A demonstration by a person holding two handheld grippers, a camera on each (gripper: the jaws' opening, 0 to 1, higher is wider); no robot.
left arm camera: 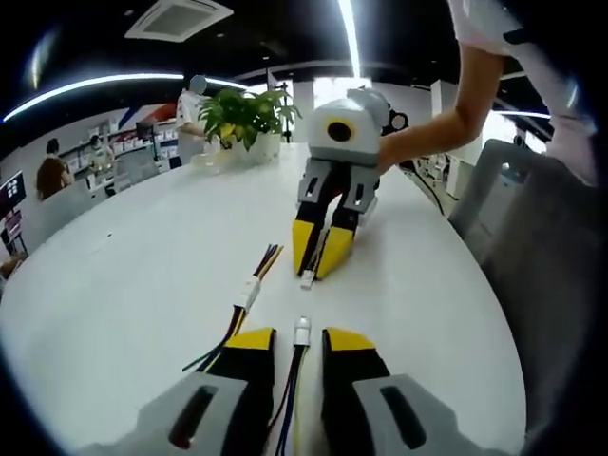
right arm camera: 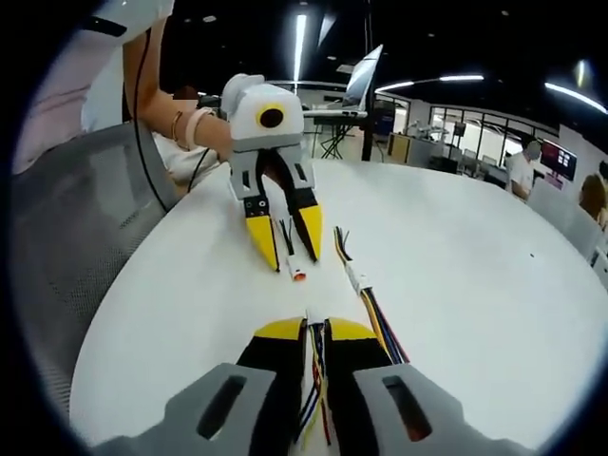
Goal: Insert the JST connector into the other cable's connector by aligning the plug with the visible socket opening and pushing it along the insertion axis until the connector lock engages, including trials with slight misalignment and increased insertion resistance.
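In the left gripper view my left gripper [left arm camera: 301, 344] stands open, and a cable with a white JST connector [left arm camera: 302, 331] runs out between its jaws without being pinched. Facing it, the right gripper [left arm camera: 314, 272] is shut on a second cable whose white plug [left arm camera: 307, 279] sticks out past its tips. In the right gripper view my right gripper [right arm camera: 316, 330] pinches a bundle of coloured wires [right arm camera: 314, 375]. The left gripper [right arm camera: 290, 258] opposite has its jaws spread, with its connector [right arm camera: 298, 274] just beyond them. The two connectors point at each other with a gap between them.
A spare cable [left arm camera: 249, 293] with multicoloured wires lies on the white round table [left arm camera: 133, 285], also seen as the spare cable [right arm camera: 357, 277]. A potted plant [left arm camera: 245, 119] stands at the far side. Grey chairs [left arm camera: 532, 228] [right arm camera: 85, 237] flank the table edge. A person's arm [left arm camera: 446, 119] holds the right gripper.
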